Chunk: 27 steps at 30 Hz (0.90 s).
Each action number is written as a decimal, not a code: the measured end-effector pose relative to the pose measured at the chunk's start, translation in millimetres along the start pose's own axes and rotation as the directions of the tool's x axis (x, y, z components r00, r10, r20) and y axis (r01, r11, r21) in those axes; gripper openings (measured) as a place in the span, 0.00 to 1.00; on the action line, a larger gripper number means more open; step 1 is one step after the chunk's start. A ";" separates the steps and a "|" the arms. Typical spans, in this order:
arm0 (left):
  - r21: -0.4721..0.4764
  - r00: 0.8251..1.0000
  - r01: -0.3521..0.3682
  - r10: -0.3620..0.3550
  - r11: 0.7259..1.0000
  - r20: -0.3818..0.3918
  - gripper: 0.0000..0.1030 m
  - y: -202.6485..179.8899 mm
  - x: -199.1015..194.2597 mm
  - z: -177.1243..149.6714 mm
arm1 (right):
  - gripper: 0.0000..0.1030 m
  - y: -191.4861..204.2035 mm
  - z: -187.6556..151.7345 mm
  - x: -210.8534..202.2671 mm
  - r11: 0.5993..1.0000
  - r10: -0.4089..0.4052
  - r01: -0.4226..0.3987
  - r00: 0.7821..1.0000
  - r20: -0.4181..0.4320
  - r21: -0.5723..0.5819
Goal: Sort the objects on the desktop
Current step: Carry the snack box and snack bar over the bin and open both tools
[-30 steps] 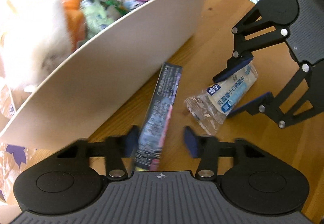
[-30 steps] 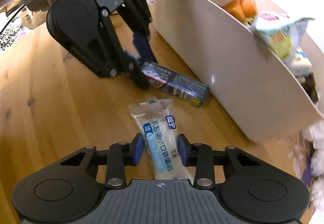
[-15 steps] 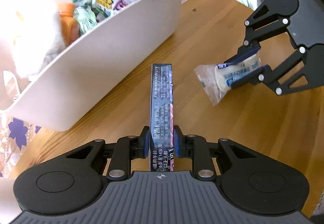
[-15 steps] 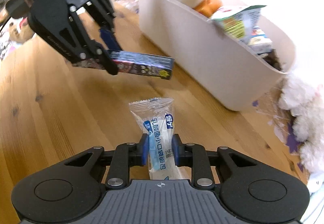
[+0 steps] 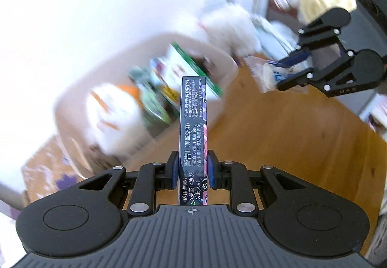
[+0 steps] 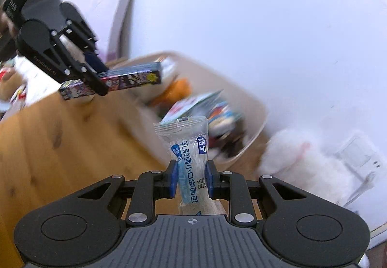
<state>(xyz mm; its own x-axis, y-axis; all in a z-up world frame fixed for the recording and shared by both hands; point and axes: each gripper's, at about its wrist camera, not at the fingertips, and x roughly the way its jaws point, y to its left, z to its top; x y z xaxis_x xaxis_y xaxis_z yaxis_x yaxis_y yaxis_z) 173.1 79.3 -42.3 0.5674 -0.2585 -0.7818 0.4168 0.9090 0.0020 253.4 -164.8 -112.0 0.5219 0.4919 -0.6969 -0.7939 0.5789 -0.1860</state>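
My left gripper (image 5: 192, 168) is shut on a long dark printed box (image 5: 193, 122) and holds it in the air, its far end over the beige bin (image 5: 72, 108). The box also shows in the right wrist view (image 6: 130, 78). My right gripper (image 6: 191, 179) is shut on a clear bread packet with blue print (image 6: 191, 154), raised above the table near the bin's end (image 6: 256, 108). In the left wrist view the right gripper (image 5: 296, 68) holds the packet (image 5: 271, 72) at upper right. The bin holds snack packets and a white plush.
The wooden table (image 5: 278, 142) lies below both grippers. A white fluffy toy (image 6: 302, 164) sits beyond the bin's end by the wall. Papers and small items lie at the table's far side (image 5: 273, 33). A patterned cloth (image 5: 48, 171) lies beside the bin.
Both grippers have risen from the table with their objects and tilted up toward the bin. The view is motion-blurred.
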 end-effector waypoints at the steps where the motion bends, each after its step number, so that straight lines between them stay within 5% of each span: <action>1: -0.011 1.000 -0.017 0.017 1.000 0.018 0.23 9.7 -6.9 5.3 | 0.21 -5.1 6.7 -1.1 1.000 -0.016 0.015 1.000 0.017 0.014; 3: -0.037 0.998 -0.051 0.052 0.998 0.046 0.23 21.6 -7.7 47.6 | 0.21 -15.9 21.4 -0.5 0.999 -0.039 0.038 0.998 0.040 0.027; 8: -0.117 0.986 -0.137 0.147 0.984 0.083 0.23 48.8 -6.8 67.1 | 0.21 -25.5 53.3 4.5 0.993 -0.095 0.089 0.992 0.088 0.072; 17: -0.270 0.961 -0.240 0.268 0.932 0.073 0.23 80.6 13.4 94.3 | 0.21 -45.2 111.6 96.5 0.984 -0.146 0.135 0.984 0.097 0.119; 27: -0.194 0.935 -0.354 0.348 0.915 -0.063 0.23 87.9 51.5 94.0 | 0.22 -25.8 123.9 177.2 0.989 -0.146 0.146 0.988 -0.048 -0.014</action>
<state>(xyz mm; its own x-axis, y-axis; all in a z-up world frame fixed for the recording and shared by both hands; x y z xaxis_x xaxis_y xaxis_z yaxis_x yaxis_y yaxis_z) 305.6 115.1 -23.8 0.6308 0.0957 -0.7700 0.0428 0.9865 0.1578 405.1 -12.0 -144.8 0.6168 0.3703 -0.6945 -0.7139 0.6349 -0.2955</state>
